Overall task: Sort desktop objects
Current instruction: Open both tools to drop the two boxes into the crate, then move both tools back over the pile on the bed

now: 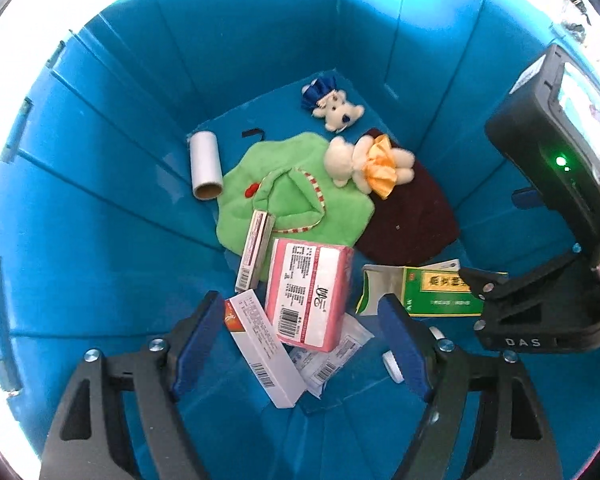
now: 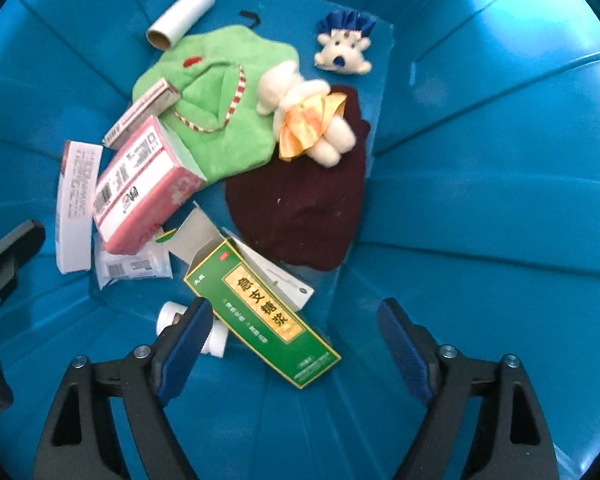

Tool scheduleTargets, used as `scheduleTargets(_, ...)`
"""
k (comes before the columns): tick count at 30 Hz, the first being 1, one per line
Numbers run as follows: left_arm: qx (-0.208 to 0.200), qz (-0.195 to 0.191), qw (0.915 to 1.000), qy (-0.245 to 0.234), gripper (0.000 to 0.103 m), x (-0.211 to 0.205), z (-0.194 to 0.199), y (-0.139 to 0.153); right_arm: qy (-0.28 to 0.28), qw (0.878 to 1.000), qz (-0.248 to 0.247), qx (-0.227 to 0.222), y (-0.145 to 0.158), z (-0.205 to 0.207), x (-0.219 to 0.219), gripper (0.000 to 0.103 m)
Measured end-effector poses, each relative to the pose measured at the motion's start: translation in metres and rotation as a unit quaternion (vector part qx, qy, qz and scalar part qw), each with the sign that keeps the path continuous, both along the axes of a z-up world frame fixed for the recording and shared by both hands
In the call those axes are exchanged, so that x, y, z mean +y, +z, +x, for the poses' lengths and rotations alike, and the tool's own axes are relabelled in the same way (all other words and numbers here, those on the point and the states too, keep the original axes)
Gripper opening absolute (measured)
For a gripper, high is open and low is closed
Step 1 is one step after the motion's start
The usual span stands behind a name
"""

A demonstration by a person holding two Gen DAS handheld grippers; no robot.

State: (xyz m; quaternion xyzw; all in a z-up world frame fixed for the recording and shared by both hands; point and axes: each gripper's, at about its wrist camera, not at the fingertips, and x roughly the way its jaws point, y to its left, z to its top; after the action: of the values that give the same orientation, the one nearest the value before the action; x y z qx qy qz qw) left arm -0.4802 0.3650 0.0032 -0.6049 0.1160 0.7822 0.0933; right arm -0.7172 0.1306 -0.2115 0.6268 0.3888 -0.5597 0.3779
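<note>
Both grippers hang open above the inside of a blue bin (image 1: 100, 208), looking down at what lies on its floor. Below my left gripper (image 1: 300, 332) lie a pink box (image 1: 308, 296) and a long white box (image 1: 264, 356); its pads touch neither. Below my right gripper (image 2: 296, 328) a green box (image 2: 260, 312) lies flat with its flap open, clear of both pads. A small white bottle (image 2: 216, 340) sits by the right gripper's left finger. The right gripper's body (image 1: 540, 280) shows at the right of the left wrist view.
Further in lie a green cloth (image 1: 292, 192), a maroon cloth (image 1: 408, 216), a cream plush with an orange bow (image 1: 364, 164), a small plush with a blue ruffle (image 1: 332, 104), a white roll (image 1: 206, 164), a slim box (image 1: 254, 252) and sachets (image 1: 332, 356). Steep bin walls surround everything.
</note>
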Motion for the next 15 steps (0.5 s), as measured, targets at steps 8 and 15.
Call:
scheduleTargets(8, 0.067, 0.029, 0.9973, 0.004, 0.078, -0.026, 0.016, 0.061, -0.020, 0.999, -0.027, 0.041, 0.045, 0.013, -0.011, 0.087)
scheduleTargets(15, 0.140, 0.030, 0.9876, 0.065, 0.078, -0.090, 0.035, 0.120, -0.023, 0.992, -0.097, 0.072, 0.118, 0.041, -0.043, 0.094)
